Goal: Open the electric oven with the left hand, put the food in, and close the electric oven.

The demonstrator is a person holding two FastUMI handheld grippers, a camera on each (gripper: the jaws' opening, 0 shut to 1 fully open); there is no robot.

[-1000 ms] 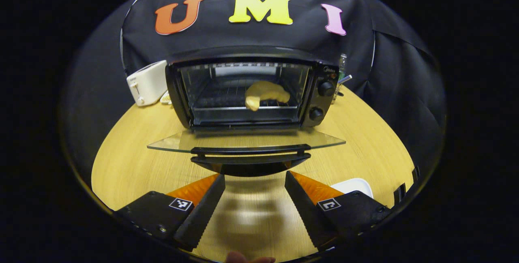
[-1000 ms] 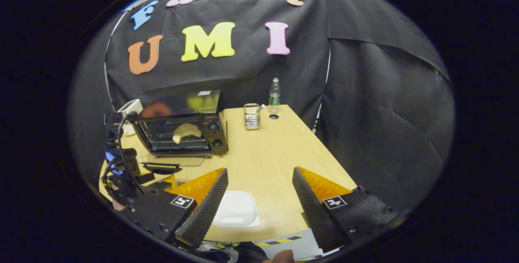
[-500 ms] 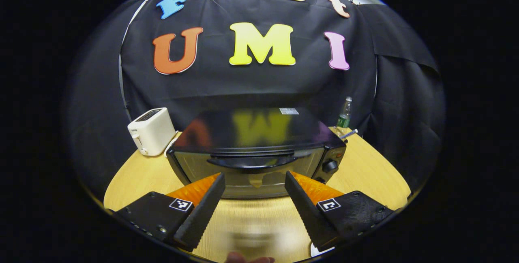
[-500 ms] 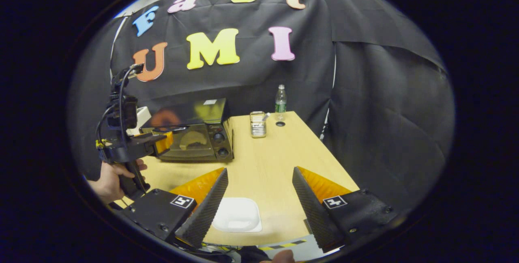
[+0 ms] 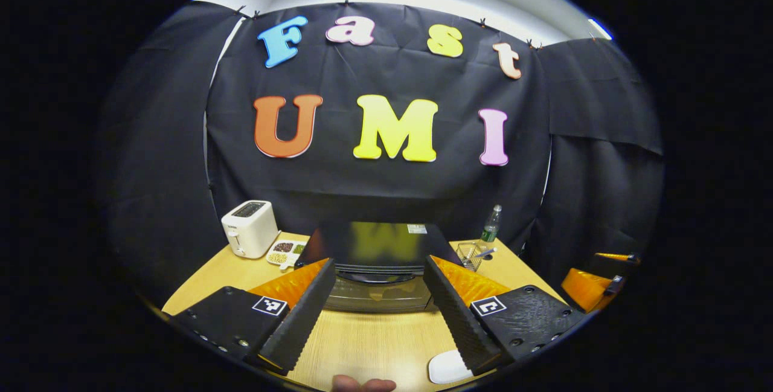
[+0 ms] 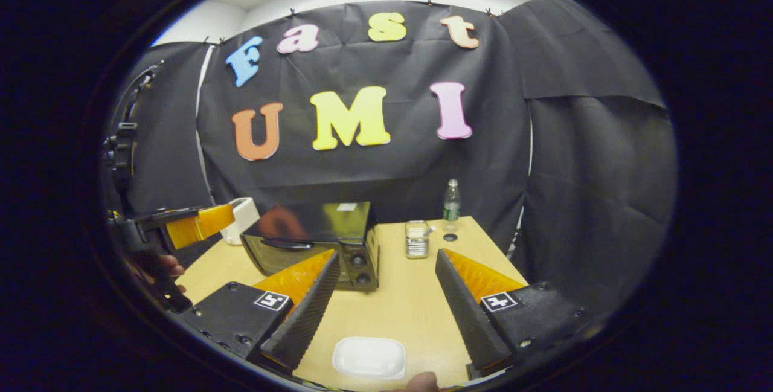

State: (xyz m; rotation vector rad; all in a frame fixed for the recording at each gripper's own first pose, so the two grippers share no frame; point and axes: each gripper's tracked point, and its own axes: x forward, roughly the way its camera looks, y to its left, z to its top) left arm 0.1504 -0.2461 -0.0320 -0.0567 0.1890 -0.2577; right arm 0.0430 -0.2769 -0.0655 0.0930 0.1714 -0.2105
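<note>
Electric oven [image 5: 377,271]: black, glossy top, glass door shut with handle [image 5: 375,278] across its upper edge, two knobs [image 6: 360,269] at its right. Upright on counter [image 5: 374,343], straight ahead of left tool [image 5: 377,313], framed between its fingers, clear of them.

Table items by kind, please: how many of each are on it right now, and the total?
Electric oven: 1
Toaster: 1
Snack tray: 1
Wire holder: 1
Bottle: 1
White dish: 1
Total: 6
</note>
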